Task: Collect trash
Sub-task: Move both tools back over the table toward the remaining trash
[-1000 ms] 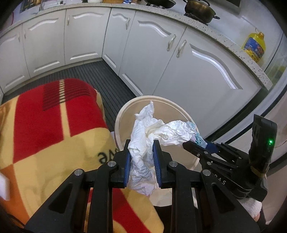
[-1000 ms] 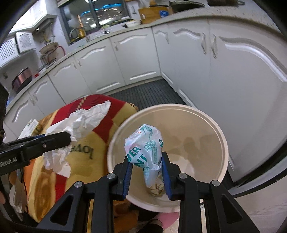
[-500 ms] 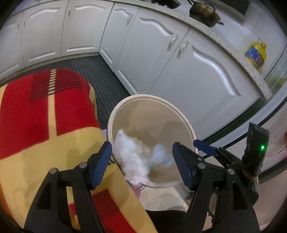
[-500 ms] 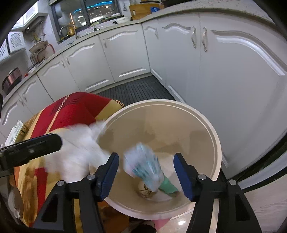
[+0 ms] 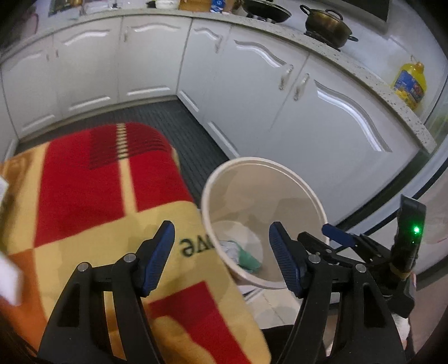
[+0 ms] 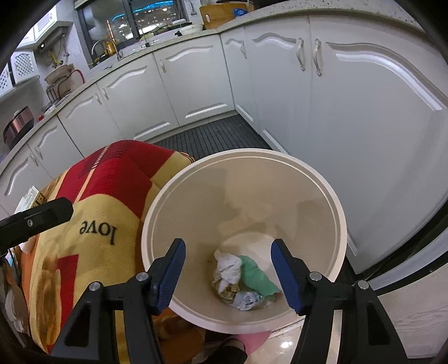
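A round cream trash bin [image 6: 243,152] stands on the floor beside a blanket-covered surface. At its bottom lie a crumpled white tissue [image 6: 228,266], a green wrapper [image 6: 256,275] and a small printed wrapper [image 6: 246,298]. My right gripper [image 6: 228,247] hangs open over the bin's mouth with nothing between its blue pads. My left gripper [image 5: 220,235] is open and empty too, over the bin's near-left rim [image 5: 263,162] and the blanket edge. The tissue [image 5: 229,247] and green wrapper [image 5: 249,260] show deep in the bin. The right gripper's blue fingertip [image 5: 336,235] shows at the right.
A red and yellow blanket [image 5: 92,201] printed "love" covers the surface left of the bin. White kitchen cabinets [image 6: 350,112] curve around behind, over a dark ribbed floor mat [image 5: 168,120]. A pot [image 5: 326,25] and a yellow oil bottle [image 5: 410,84] stand on the counter.
Both grippers opened. The white tissue fell from the left one and the green printed wrapper from the right one into the bin, where they now lie.
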`<state>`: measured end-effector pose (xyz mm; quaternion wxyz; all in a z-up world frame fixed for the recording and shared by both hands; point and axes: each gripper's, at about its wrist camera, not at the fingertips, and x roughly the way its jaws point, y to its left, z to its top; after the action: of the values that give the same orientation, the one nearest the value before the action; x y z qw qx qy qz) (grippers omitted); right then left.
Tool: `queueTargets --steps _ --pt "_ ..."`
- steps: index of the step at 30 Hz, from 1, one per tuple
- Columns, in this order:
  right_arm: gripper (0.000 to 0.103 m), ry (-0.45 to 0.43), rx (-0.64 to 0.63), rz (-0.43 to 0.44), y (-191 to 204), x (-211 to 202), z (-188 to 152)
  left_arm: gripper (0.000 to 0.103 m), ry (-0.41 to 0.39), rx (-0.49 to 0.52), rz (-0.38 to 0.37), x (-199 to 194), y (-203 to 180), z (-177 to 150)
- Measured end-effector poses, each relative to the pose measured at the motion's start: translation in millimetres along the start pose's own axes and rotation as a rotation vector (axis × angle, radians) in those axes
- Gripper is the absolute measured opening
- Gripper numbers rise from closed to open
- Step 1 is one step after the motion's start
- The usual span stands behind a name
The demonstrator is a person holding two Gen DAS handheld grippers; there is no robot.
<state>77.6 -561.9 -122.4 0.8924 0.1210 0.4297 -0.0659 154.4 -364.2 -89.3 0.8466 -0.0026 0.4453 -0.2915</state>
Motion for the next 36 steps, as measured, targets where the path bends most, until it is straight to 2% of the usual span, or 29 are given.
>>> queueTargets --steps 7,16,27,36 --pt "0.062 -0.01 -0.022 0.016 14 -9 -2 0.069 -0.05 -0.004 0.068 -23 11 -7" --pt "0.064 -0.034 -0.046 0.041 39 -26 -2 0.069 -0.117 -0.003 0.119 -58 28 -15" --pt "0.066 -0.046 -0.132 0.112 100 -38 -6 0.069 -0.162 -0.019 0.201 -103 59 -35" --pt "0.068 -0.042 -0.208 0.181 156 -39 -11 0.069 -0.173 -0.081 0.259 -133 101 -54"
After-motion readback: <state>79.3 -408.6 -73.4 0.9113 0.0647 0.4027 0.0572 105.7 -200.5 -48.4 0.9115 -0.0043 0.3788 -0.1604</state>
